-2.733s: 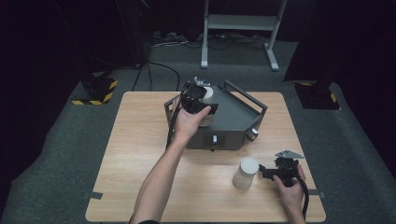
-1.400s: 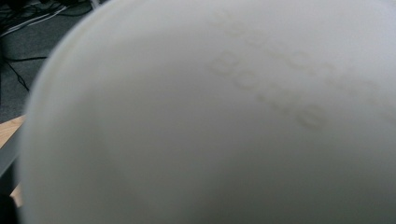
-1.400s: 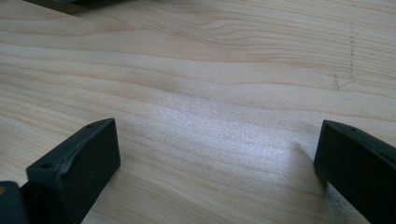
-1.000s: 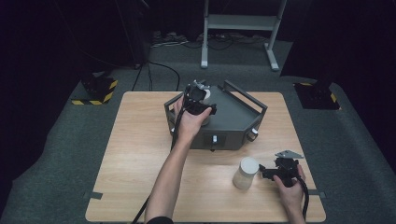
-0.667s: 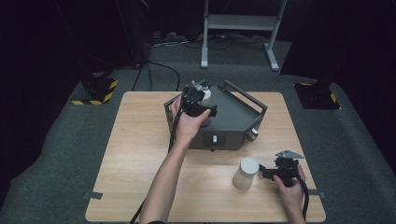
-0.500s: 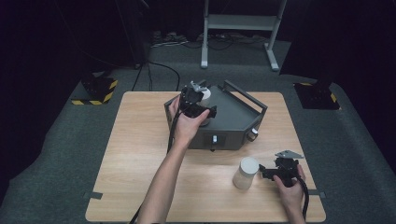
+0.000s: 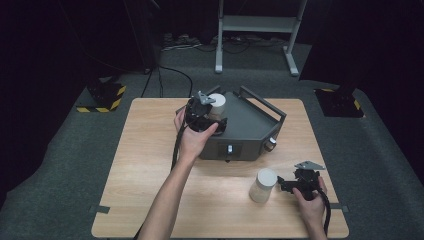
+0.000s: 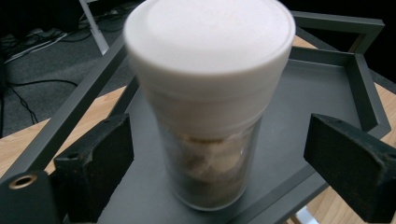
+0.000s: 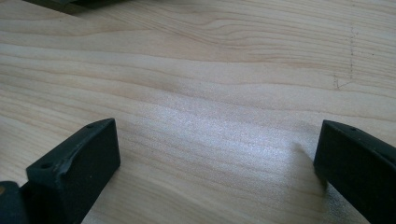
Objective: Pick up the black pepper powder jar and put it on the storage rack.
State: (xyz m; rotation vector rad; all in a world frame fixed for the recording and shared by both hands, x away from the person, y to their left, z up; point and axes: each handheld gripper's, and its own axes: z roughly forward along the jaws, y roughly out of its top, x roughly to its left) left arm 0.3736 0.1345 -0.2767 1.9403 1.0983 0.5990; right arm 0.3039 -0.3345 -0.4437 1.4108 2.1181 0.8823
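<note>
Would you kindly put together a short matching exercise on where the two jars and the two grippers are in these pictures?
Column one:
1. jar on the tray
2. jar on the table
3. left gripper
4. right gripper

Column two:
A. open over bare wood
B. standing on the grey tray
C. open, one jaw on each side of a jar
D. standing on the wooden table, beside the right gripper

Pairs: 1-B, 2-D, 3-C, 4-A
</note>
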